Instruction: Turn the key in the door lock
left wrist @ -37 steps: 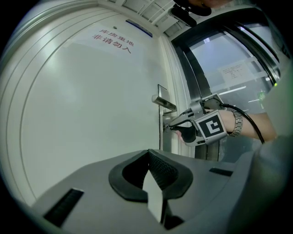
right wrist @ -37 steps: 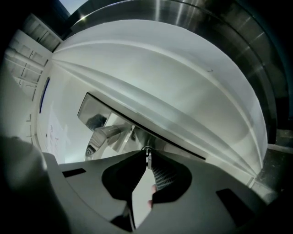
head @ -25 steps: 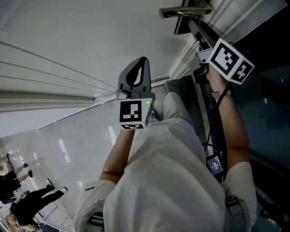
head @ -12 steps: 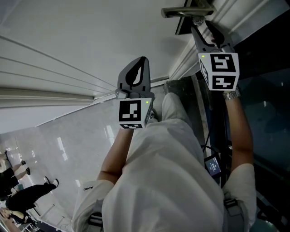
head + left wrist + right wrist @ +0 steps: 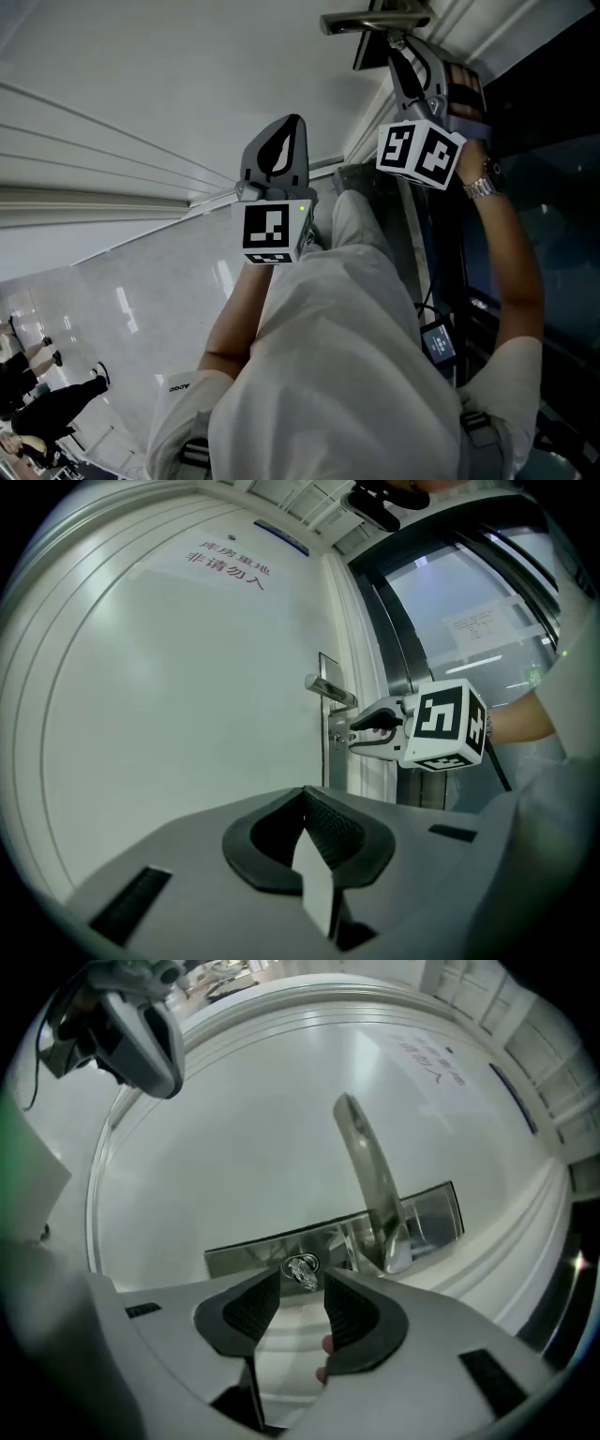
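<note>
While our right gripper's jaws, just opened wide, flank the untouched key in the lock plate, the plate's handle juts just beside; our left gripper hangs closed, well away.

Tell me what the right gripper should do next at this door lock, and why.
Probably ease the right gripper forward and close it on the key. Its jaws have just been opening and stand apart, with the key at their tips, neither jaw touching it, sitting in the lock.
</note>
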A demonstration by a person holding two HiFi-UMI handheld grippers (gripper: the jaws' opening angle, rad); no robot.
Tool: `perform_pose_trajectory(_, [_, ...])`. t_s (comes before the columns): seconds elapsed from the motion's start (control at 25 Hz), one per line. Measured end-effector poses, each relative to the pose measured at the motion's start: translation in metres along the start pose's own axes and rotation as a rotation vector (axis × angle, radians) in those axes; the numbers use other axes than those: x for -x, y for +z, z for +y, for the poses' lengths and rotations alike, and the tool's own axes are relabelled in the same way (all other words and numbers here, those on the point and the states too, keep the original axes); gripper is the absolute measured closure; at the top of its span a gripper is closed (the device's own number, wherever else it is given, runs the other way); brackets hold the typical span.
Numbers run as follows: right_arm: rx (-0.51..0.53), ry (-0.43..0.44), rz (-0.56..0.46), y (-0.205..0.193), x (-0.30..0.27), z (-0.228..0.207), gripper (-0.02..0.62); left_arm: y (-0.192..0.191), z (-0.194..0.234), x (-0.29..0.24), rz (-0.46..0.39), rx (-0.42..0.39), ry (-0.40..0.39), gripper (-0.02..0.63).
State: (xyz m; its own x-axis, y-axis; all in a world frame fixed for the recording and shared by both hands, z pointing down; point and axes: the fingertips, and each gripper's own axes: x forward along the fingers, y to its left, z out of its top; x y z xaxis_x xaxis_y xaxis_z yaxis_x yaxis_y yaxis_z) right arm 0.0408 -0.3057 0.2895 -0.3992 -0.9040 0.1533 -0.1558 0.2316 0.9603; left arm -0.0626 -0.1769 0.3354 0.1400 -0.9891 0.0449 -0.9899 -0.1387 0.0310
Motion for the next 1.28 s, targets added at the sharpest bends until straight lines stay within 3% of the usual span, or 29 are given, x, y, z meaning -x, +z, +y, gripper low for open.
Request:
perform_pose_trajectory(0.12, [0.154,-0.030,0.005,0.002,-0.002,0.003,0.458,0.000,0.000,-0.002,-0.001,0.002,-0.001,0.598])
perform_pose_trajectory(0.24, [0.298,-0.100,0.007,0.005,-0.002,0.004,0.550,0.001,0.000,-0.002,-0.002,0.001,0.002,0.598])
perform_pose_trajectory(0.36, [0.356,-0.137,0.012,0.006,0.000,0.004,0.578,0.002,-0.001,-0.001,-0.002,0.004,0.002,0.598])
perform_pose_trajectory(1.28, [0.215,-0.143,0.022,0.006,-0.016,-0.003,0.581,0.002,-0.002,-0.007,0.001,0.003,-0.011,0.598])
